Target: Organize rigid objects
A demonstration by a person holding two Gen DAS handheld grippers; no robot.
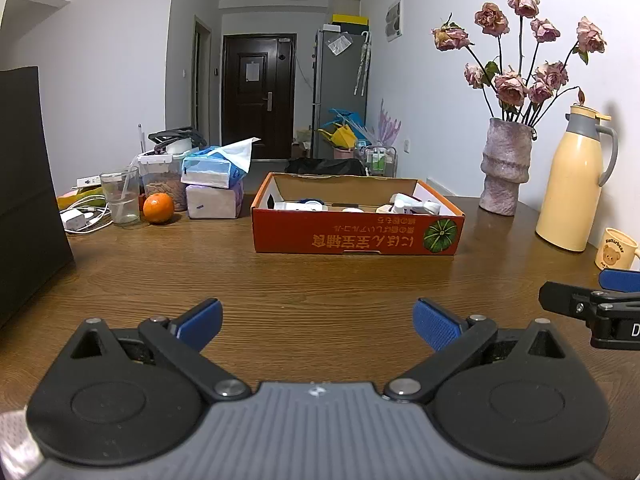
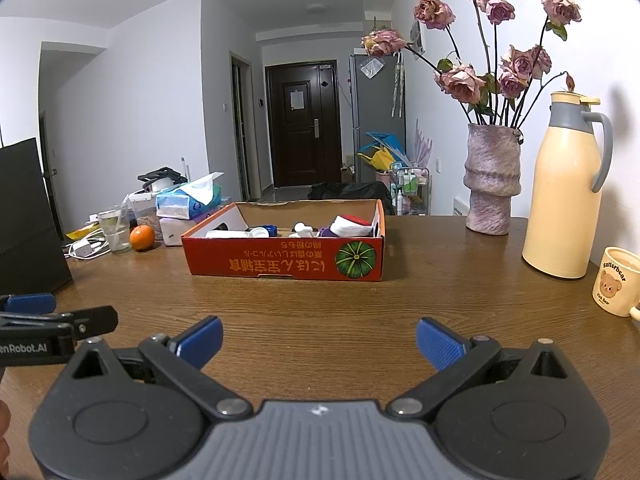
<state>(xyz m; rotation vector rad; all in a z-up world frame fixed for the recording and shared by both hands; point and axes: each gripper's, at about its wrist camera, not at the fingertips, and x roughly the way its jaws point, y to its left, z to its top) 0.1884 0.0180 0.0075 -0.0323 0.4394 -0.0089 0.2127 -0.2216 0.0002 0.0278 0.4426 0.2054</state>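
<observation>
A white-walled room with a dark door at the far end holds a brown wooden table [image 1: 320,280]. Near the table's middle sits an open orange cardboard box [image 1: 356,236] printed with a green pumpkin; inside it lie small white, blue and purple items [image 2: 320,230], too small to identify. Left of the box are an orange [image 1: 158,208], a drinking glass [image 1: 120,198] and stacked tissue packs [image 1: 214,184]. To the right stand a vase of dried pink roses [image 1: 505,168], a cream thermos jug [image 1: 572,184] and a bear-print mug [image 2: 618,286]. In front, above bare wood, the left gripper [image 1: 318,322] and right gripper [image 2: 319,339] hover side by side, each with blue pads spread wide and holding nothing.
</observation>
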